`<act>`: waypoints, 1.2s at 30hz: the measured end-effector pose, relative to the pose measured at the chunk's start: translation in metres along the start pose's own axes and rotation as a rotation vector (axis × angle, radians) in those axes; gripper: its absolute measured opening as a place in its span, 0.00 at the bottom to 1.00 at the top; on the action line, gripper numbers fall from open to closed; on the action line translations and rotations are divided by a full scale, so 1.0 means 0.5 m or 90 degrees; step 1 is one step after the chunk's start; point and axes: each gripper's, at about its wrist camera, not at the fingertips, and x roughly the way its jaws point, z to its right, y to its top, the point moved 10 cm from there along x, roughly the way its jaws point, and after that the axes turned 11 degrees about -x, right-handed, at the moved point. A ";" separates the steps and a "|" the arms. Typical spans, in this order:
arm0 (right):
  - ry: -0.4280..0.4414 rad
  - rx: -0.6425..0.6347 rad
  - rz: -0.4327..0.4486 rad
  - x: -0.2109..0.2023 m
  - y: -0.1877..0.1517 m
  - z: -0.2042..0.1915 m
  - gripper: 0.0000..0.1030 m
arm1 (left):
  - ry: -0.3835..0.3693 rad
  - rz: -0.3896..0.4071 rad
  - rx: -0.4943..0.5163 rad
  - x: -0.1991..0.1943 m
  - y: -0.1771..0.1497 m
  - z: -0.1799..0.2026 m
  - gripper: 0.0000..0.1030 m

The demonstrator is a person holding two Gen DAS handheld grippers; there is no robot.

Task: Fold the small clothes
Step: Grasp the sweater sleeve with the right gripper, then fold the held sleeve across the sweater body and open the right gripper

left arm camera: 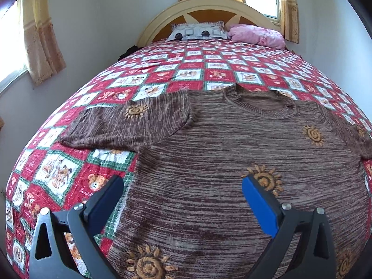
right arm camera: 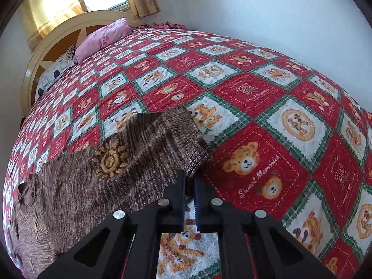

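**Two tongs over one brown sweater on the bed**

From the left wrist view, the left tongs [left arm camera: 182,186] stand wide open with nothing between them. The brown knitted sweater [left arm camera: 220,158], dotted with orange sun motifs, lies spread flat on the bed's red, white and green teddy-bear quilt [left arm camera: 151,79], directly beneath and ahead of these tongs. Its side edge runs just inside the left finger [left arm camera: 109,195], and its neckline lies farther ahead. Beyond that, at the headboard [left arm camera: 209,3], sit a grey patterned pillow [left arm camera: 197,31] and a pink pillow [left arm camera: 255,34].

From the right wrist view, the right tongs [right arm camera: 190,181] are closed tight, pinching the ribbed end of the sweater's sleeve [right arm camera: 162,134] at their tips. The rest of the sweater stretches away to the left of these tongs, while bare quilt lies to their right.
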 end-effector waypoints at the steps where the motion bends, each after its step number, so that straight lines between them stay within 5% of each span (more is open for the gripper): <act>1: 0.004 -0.005 0.008 -0.011 0.007 -0.010 0.05 | 0.001 -0.001 -0.002 0.003 0.000 -0.003 1.00; 8: 0.030 -0.097 0.082 -0.126 0.053 -0.144 0.05 | -0.005 -0.020 -0.035 0.018 -0.004 -0.031 1.00; 14: 0.116 -0.236 0.119 -0.208 0.056 -0.403 0.05 | -0.004 -0.013 -0.054 0.013 0.006 -0.051 1.00; 22: 0.227 -0.385 0.104 -0.198 -0.109 -0.743 0.05 | 0.005 0.000 -0.076 0.004 0.015 -0.093 1.00; 28: 0.202 -0.467 0.083 -0.129 -0.244 -0.823 0.05 | 0.020 -0.010 -0.075 0.010 -0.004 -0.122 1.00; 36: 0.196 -0.500 0.080 -0.108 -0.264 -0.837 0.05 | 0.019 -0.022 -0.071 0.021 -0.020 -0.112 1.00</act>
